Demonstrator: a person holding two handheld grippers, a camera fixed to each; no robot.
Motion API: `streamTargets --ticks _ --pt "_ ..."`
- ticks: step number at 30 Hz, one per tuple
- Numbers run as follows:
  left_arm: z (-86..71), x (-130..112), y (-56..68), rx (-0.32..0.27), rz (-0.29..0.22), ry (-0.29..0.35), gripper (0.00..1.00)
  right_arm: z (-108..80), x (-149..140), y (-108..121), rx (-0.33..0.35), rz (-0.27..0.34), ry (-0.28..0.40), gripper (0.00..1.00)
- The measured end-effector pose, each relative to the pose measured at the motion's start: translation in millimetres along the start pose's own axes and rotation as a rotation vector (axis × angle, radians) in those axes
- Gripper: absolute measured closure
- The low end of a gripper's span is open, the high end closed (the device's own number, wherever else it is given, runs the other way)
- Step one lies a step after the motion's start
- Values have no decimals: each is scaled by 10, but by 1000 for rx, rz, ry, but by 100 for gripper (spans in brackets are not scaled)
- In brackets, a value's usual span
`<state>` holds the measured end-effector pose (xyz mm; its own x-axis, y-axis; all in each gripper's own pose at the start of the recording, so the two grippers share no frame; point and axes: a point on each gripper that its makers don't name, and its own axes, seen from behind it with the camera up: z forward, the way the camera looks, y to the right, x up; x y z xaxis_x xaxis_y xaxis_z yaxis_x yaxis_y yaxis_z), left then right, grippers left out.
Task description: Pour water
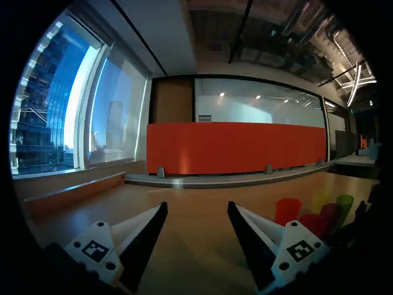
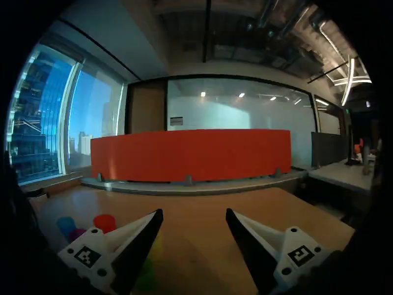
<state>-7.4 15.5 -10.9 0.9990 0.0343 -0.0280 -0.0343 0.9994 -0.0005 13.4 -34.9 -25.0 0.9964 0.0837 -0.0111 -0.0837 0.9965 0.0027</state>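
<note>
Several coloured plastic cups stand on the wooden table. In the left gripper view an orange-red cup (image 1: 287,210), a yellow cup (image 1: 322,199), a green cup (image 1: 345,202) and dark red cups (image 1: 317,223) cluster at the right, beside my left gripper (image 1: 197,207), which is open and holds nothing. In the right gripper view a red cup (image 2: 104,222), a blue cup (image 2: 66,225) and a purple cup (image 2: 76,233) sit at the lower left, partly behind the left finger (image 2: 125,241). My right gripper (image 2: 194,213) is open and holds nothing, over bare wood.
The wooden table (image 1: 196,206) runs to an orange divider panel (image 1: 236,147) at its far edge. Tall windows (image 1: 54,113) line the left. Another desk (image 2: 344,176) stands at the right behind a gap. A glass partition wall lies behind the divider.
</note>
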Motion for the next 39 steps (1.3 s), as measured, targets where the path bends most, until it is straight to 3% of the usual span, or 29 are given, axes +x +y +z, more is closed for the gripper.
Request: streamTargets --ticks 21,39 --pt "57 -178 23 -8 -3 -34 10 9 -22 3 1 3 -2 1" --pt "57 -181 25 -9 -1 -38 9 -129 80 73 6 -22 41 1"
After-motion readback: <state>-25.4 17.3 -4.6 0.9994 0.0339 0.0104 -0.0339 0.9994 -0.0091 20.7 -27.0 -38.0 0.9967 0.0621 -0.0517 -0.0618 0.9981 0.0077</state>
